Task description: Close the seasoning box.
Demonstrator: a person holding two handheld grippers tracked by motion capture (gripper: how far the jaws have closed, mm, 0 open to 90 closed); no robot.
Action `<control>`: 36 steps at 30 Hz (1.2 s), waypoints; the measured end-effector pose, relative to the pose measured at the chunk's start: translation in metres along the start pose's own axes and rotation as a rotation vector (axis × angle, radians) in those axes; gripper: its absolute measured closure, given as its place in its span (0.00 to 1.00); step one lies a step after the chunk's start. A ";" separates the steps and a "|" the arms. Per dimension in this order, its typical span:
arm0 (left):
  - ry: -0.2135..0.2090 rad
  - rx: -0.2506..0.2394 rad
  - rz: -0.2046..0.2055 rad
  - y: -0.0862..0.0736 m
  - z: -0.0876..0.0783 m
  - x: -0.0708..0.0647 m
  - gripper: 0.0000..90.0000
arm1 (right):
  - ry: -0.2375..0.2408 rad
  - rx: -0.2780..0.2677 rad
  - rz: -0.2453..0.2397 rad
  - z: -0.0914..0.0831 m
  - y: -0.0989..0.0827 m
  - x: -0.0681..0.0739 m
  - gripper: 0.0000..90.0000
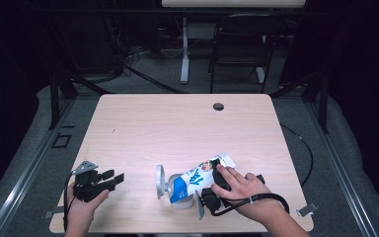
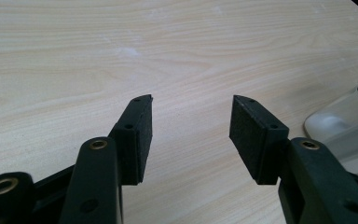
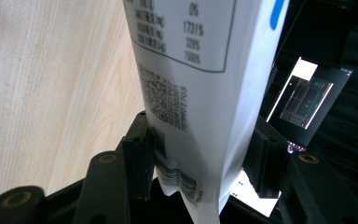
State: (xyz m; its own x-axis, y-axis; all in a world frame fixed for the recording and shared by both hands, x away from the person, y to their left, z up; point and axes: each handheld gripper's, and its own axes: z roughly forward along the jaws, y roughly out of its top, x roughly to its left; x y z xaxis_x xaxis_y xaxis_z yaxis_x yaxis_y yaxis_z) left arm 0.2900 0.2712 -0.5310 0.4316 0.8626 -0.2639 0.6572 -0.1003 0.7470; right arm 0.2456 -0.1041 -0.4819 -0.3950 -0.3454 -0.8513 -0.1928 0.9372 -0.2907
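Note:
A white and blue printed pouch (image 1: 197, 177) lies slanted over the table's (image 1: 177, 128) front middle. My right gripper (image 1: 216, 173) is shut on its upper right end, with a hand wrapped around the gripper. In the right gripper view both pads press the pouch's (image 3: 191, 93) sealed end, and the pouch stretches away from the jaws. The pouch's blue lower end rests at a clear, glass-like vessel (image 1: 162, 181), whose exact shape I cannot tell. Its pale edge (image 2: 349, 126) appears in the left gripper view. My left gripper (image 1: 112, 178) hovers open at the front left, nothing between its fingers (image 2: 140, 135).
A round cable hole (image 1: 218, 106) sits near the table's far edge. A dark chair (image 1: 239, 44) and a desk leg (image 1: 184, 49) stand beyond it. A lit screen (image 3: 303, 98) glows past the table's edge in the right gripper view.

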 end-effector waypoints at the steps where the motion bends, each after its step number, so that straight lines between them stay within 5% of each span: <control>1: 0.000 -0.001 -0.001 0.000 0.000 0.000 0.55 | 0.000 0.000 0.000 0.000 0.000 0.000 0.57; 36: 0.001 -0.001 -0.008 -0.001 0.001 0.001 0.55 | -0.016 0.005 -0.017 -0.001 0.001 -0.001 0.58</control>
State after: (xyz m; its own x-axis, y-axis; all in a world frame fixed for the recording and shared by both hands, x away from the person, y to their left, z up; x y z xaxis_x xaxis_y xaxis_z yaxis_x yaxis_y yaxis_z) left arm 0.2901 0.2718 -0.5324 0.4256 0.8640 -0.2691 0.6603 -0.0931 0.7452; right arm 0.2449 -0.1034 -0.4812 -0.3775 -0.3600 -0.8532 -0.1948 0.9316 -0.3070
